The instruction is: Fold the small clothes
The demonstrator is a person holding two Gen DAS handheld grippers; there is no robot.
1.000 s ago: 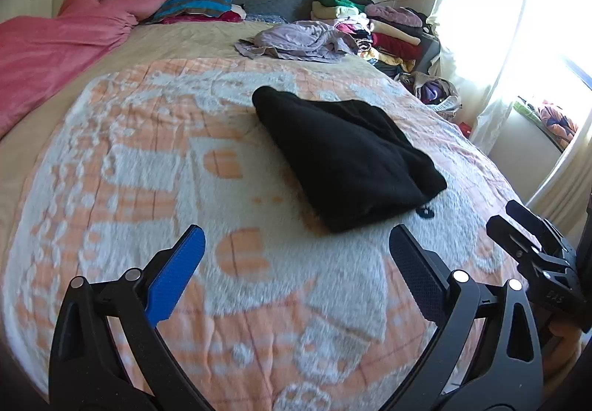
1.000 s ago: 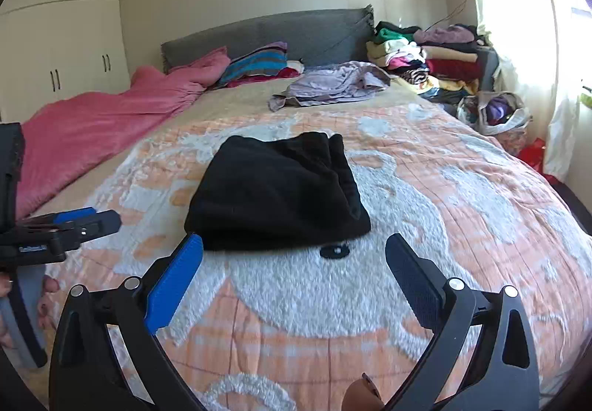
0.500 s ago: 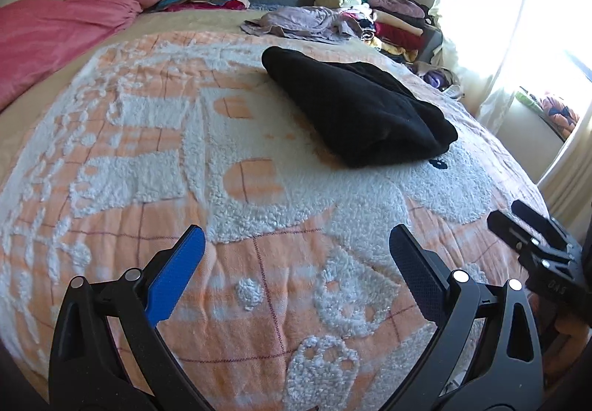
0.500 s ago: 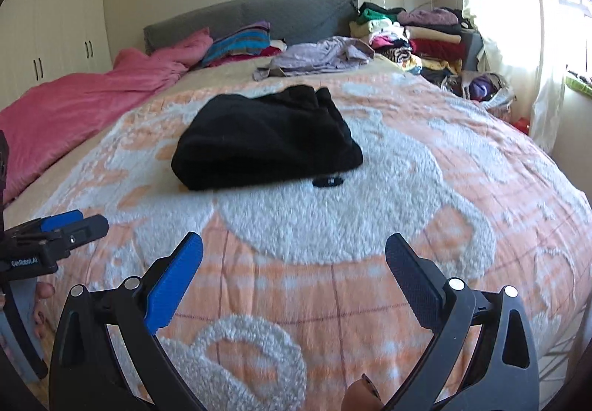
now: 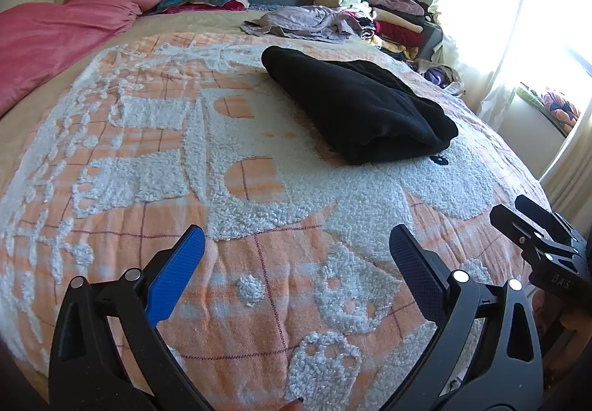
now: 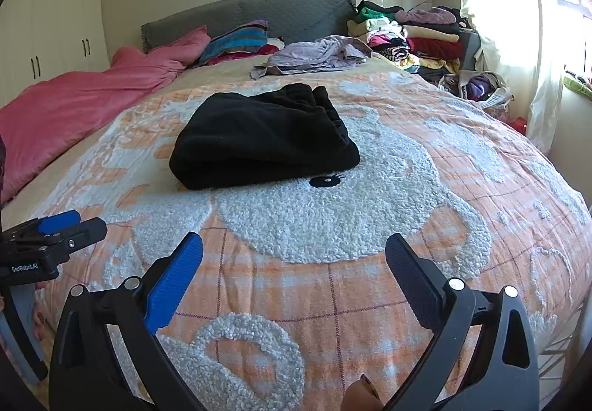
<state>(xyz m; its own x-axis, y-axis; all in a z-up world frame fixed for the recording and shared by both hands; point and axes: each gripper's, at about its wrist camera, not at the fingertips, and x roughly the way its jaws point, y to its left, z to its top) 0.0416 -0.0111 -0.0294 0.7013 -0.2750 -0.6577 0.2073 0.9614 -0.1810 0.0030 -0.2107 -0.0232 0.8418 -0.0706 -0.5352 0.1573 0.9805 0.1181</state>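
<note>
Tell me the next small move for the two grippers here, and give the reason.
Probably reach for the crumpled lilac garment near the headboard. The black garment already lies folded on the orange bedspread, and both the left gripper and right gripper are open, empty and well short of it.

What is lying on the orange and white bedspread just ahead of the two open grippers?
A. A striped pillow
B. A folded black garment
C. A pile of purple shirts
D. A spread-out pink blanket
B. The black garment lies folded in a compact bundle on the bedspread, beyond the open left gripper and open right gripper, neither of which touches it.
</note>
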